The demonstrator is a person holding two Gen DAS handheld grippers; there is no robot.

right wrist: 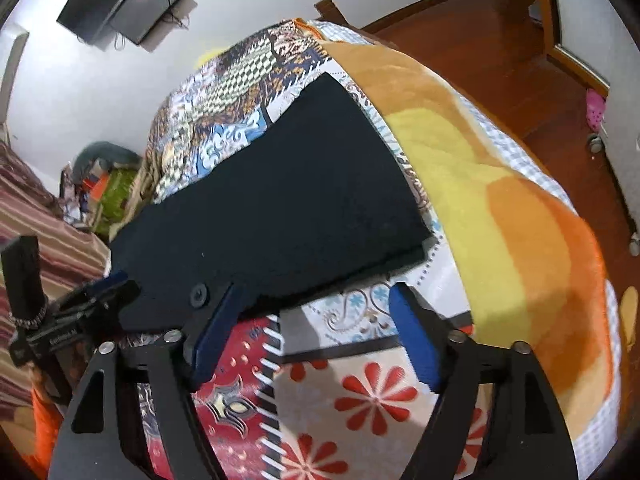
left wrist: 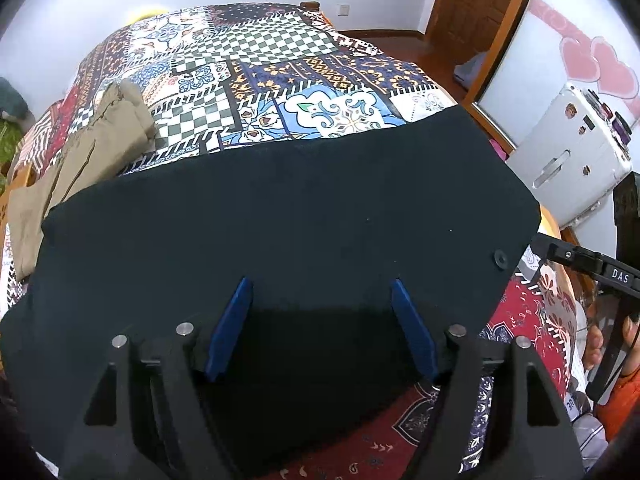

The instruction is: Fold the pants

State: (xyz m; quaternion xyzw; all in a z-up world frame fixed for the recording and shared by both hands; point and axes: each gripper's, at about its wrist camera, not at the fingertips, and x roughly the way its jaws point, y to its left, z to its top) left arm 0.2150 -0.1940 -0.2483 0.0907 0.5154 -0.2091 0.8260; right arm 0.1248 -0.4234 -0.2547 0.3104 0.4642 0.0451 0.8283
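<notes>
The dark pants [left wrist: 280, 208] lie flat on the patterned bedspread [left wrist: 256, 64] as a broad, smooth panel with straight edges, a button [left wrist: 500, 258] showing near the corner closest to your right side. Judging by that tidy outline, at least one fold appears done; how many layers lie beneath cannot be told from these views. A further fold to bring the panel down to a compact stack probably remains.

A tan garment [left wrist: 80, 152] rests on the bed beyond the pants, to the left in the left wrist view, and looks folded already.

Your left claw [left wrist: 320, 300] hangs over the near part of the pants, jaws spread wide and released, with dark cloth filling the space below and between the blue pads [left wrist: 234, 320]. The pads press on nothing.

Your right claw [right wrist: 316, 308] is likewise released and empty. It sits at the near edge of the pants [right wrist: 280, 184]: one blue pad [right wrist: 216, 332] lies just beside the button [right wrist: 199, 293] at the cloth's corner, while the other stands over bare bedspread [right wrist: 360, 396]. An orange and yellow blanket [right wrist: 500, 200] drapes over the side of the bed past the far pad.

From either view, the other claw appears at the frame's edge, held near the same near edge of the cloth.
</notes>
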